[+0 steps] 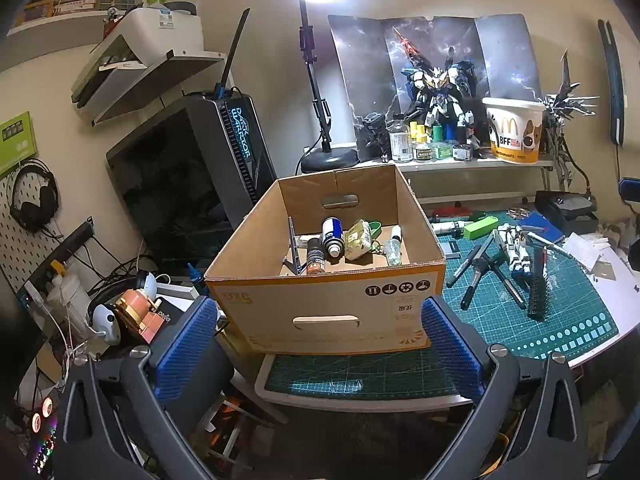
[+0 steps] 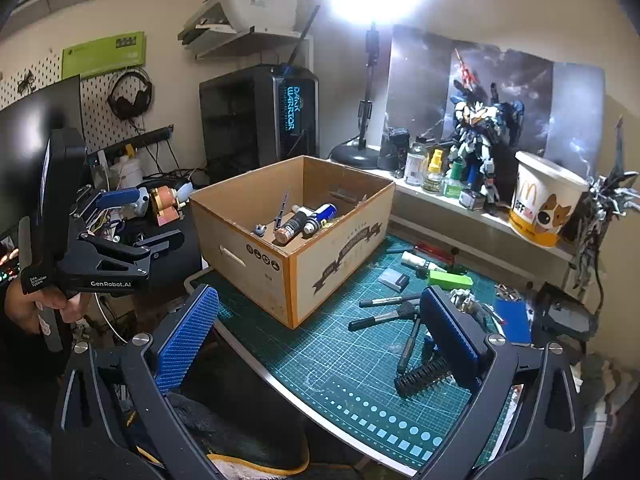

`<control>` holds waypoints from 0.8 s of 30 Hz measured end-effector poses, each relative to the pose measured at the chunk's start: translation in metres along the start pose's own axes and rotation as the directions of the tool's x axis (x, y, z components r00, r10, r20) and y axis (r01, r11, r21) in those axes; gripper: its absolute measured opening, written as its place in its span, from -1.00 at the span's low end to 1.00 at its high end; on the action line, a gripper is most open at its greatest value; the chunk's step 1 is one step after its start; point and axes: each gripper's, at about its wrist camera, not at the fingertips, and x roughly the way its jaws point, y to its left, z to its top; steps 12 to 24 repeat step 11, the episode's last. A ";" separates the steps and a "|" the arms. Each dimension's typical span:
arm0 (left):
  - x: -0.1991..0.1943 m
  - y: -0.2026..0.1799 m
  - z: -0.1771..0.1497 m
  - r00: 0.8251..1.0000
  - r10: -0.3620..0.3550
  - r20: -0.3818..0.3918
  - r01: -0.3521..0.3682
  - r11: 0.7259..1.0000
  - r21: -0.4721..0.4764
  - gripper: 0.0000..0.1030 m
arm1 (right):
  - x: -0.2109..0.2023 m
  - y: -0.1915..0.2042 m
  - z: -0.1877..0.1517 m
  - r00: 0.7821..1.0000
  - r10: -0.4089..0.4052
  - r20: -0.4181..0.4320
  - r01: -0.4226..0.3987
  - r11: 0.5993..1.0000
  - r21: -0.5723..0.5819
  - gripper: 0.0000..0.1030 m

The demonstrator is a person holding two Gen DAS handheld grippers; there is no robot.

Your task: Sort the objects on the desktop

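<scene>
An open cardboard box [image 1: 328, 304] [image 2: 332, 264] stands on the green cutting mat [image 1: 500, 320] [image 2: 340, 360]. It holds a blue spray can [image 1: 333, 236] [image 2: 320, 218], a copper-capped can [image 1: 315, 262] [image 2: 289, 230], a yellow-green packet [image 1: 357, 240] and a small bottle [image 1: 394, 250]. On the mat lie dark pens [image 1: 476, 276] [image 2: 388, 312], a black toothed part [image 1: 538, 292] [image 2: 422, 376], a white robot model [image 1: 516, 252] and a green block [image 1: 480, 227] [image 2: 450, 279]. My left gripper [image 1: 320, 344] is open and empty before the box. My right gripper [image 2: 316, 340] is open and empty above the mat.
A back shelf [image 1: 472, 164] [image 2: 472, 208] carries paint bottles, a robot figure and a McDonald's bucket [image 1: 514, 130] [image 2: 544, 200]. A lamp base [image 1: 328, 158] [image 2: 354, 156] and a black PC case [image 1: 192, 172] [image 2: 260, 116] stand behind the box. The left gripper's body [image 2: 96, 256] shows left.
</scene>
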 end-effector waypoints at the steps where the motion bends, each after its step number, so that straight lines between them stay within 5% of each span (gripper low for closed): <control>1: 0.000 0.000 0.000 1.000 0.000 0.001 0.000 1.000 -0.001 1.00 | 0.000 -0.001 0.000 1.000 0.000 0.000 0.000 1.000 0.002 0.97; 24: 0.001 0.001 0.000 1.000 0.000 0.000 0.000 1.000 0.000 1.00 | 0.002 0.004 0.003 1.000 0.001 -0.009 -0.001 1.000 -0.012 0.97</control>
